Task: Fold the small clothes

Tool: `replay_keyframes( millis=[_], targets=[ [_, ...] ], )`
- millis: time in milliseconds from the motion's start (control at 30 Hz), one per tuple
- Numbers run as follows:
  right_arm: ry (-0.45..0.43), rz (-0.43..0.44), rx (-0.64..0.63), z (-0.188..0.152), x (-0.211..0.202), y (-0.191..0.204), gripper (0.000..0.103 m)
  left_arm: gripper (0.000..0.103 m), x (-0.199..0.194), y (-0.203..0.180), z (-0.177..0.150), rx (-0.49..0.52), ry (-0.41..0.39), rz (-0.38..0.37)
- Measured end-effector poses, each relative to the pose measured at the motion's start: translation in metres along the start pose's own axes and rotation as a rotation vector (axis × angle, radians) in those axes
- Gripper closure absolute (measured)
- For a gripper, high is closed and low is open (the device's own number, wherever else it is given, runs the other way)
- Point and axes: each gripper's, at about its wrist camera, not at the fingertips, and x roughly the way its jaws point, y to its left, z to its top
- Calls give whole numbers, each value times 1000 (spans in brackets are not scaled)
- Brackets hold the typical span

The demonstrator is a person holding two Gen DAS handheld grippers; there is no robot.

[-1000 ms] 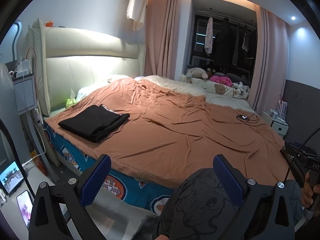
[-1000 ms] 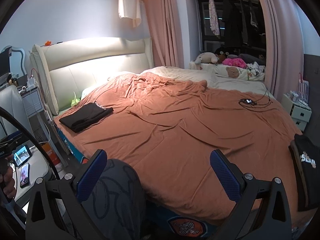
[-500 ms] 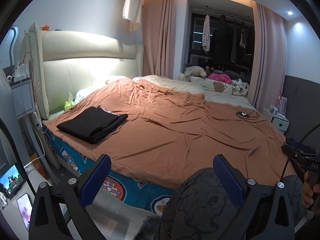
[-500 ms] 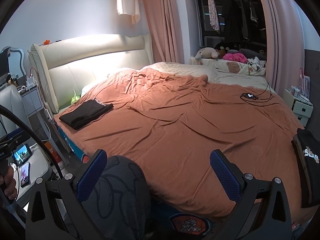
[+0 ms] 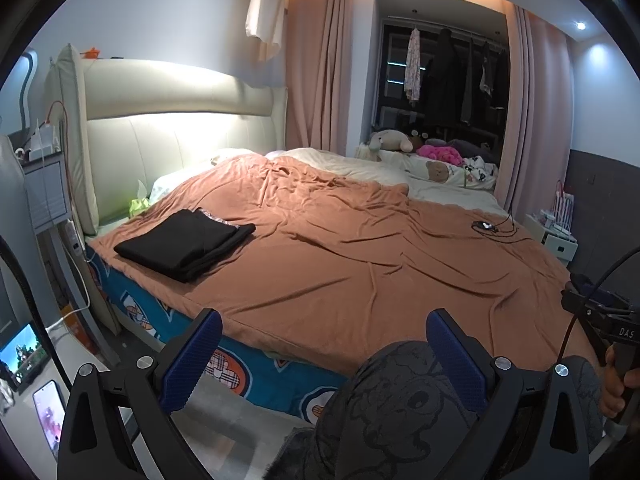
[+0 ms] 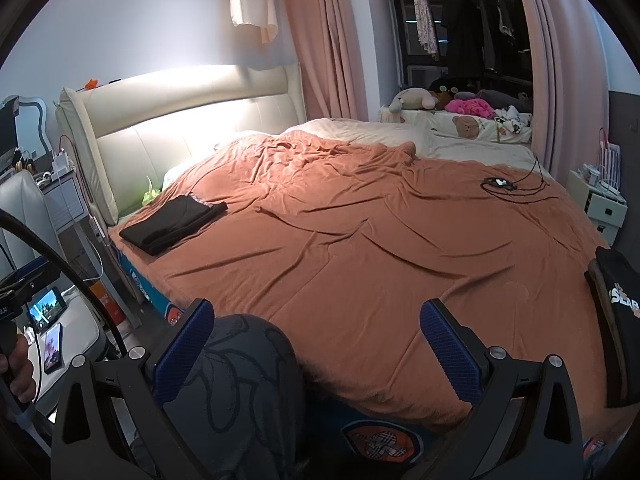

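Note:
A folded black garment (image 5: 186,243) (image 6: 173,224) lies on the near left corner of the bed, on the rust-coloured cover (image 5: 360,264) (image 6: 360,248). A second black garment with white lettering (image 6: 618,308) hangs over a chair back at the right edge of the right wrist view. My left gripper (image 5: 322,354) is open and holds nothing, in front of the bed's foot above the person's patterned knee (image 5: 400,408). My right gripper (image 6: 318,344) is also open with nothing between its fingers, short of the bed edge. Both are far from the folded garment.
A black cable with a small device (image 6: 500,184) lies on the bed's far right. Soft toys (image 6: 416,100) and bedding sit by the window. A bedside stand (image 5: 44,184) is at left, a white cabinet (image 6: 604,208) at right. A phone and tablet (image 6: 48,320) lie low left.
Both views have tilted and drifted slightly, with the bed sitting a little lower in frame. Both grippers stay open and nothing on the bed has moved.

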Motion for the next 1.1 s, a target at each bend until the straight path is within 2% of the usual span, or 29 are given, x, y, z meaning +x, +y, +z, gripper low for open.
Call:
replay_keyframes(
  millis=[700, 1100],
  targets=[
    [-2, 3, 29, -8, -12, -17, 0, 1, -9, -10, -7, 9, -4, 6],
    [2, 5, 38, -12, -10, -12, 0, 1, -11, -10, -7, 3, 0, 14]
  ],
)
